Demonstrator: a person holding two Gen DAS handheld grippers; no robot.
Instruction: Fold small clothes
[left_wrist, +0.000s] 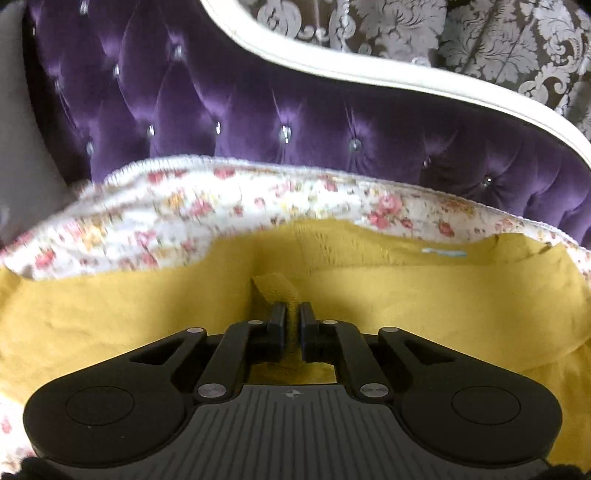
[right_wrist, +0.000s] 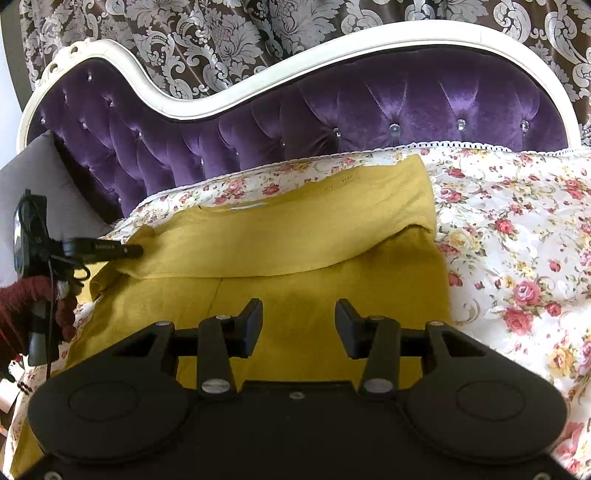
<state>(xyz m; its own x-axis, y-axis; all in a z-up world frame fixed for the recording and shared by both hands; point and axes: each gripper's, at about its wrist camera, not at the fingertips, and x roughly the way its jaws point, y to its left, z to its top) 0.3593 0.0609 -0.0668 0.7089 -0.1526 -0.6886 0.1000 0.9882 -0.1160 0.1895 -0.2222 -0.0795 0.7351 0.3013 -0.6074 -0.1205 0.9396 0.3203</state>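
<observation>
The mustard-yellow knit garment lay spread on a white quilt printed with pink and yellow roses, up against the far purple tufted velvet headboard with its white carved frame. The left gripper had its jaws pressed nearly together, pinching a small raised fold of the yellow fabric – from the right wrist view you could see it at the garment's left edge, with that edge lifted off the quilt. The garment's far part lay folded over toward the near side. The right gripper hung over the near middle of the garment, jaws spread apart with nothing between them. A dark red sleeve showed at far left. Grey-and-brown damask curtain behind it all.
</observation>
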